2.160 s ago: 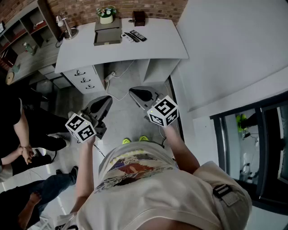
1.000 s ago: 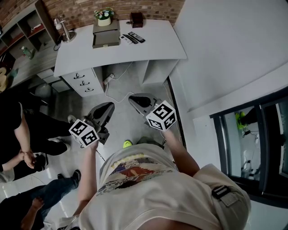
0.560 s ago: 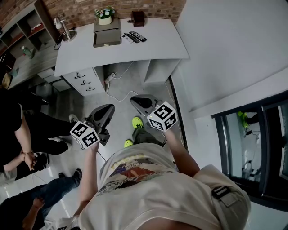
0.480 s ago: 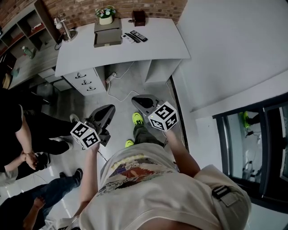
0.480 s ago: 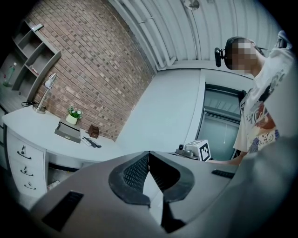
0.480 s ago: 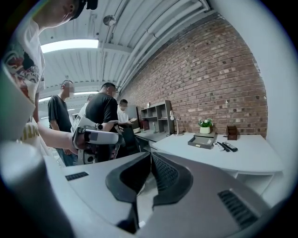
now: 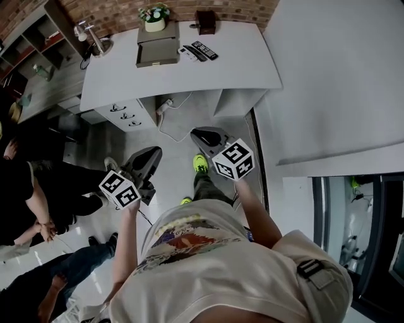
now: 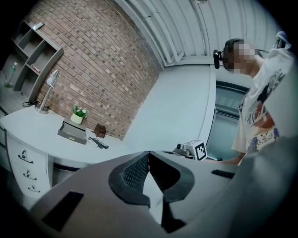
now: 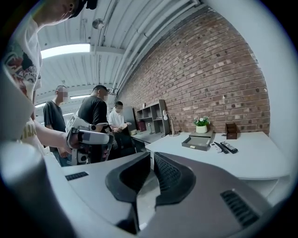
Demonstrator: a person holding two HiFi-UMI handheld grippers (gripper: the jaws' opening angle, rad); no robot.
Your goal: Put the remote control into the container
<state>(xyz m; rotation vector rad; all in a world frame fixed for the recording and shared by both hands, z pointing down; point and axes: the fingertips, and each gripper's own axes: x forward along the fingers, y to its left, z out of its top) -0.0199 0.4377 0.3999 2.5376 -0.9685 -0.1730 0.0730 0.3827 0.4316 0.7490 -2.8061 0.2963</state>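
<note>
Red brick wall backs the room; all places below are given from the white desk [image 7: 189, 69] that stands against it.

- Grey rectangular container [image 7: 156, 52]: on the desk top, near the wall edge.
- Black remote control [image 7: 207, 50]: flat on the desk top, just beside the container on the side away from the drawers, not inside it. A second slim remote [image 7: 191, 53] lies between it and the container.
- White pot with a small green plant [image 7: 154, 19]: on the desk, behind the container, at the wall.
- Small brown box [image 7: 204, 21]: on the desk at the wall, behind the remotes.
- Silver desk lamp [image 7: 91, 38]: at the desk's drawer end.
- White drawer unit with three handles [image 7: 123, 113]: under the desk at that same end.
- Your left gripper [image 8: 149, 155]: well short of the desk, over the floor in front of it, claw closed tight with nothing in it.
- Your right gripper [image 9: 152, 155]: likewise in front of the desk and apart from it, claw pressed together, holding nothing.
- Onlookers in dark clothes [image 7: 38, 195]: on the floor beyond the desk's drawer end.
</note>
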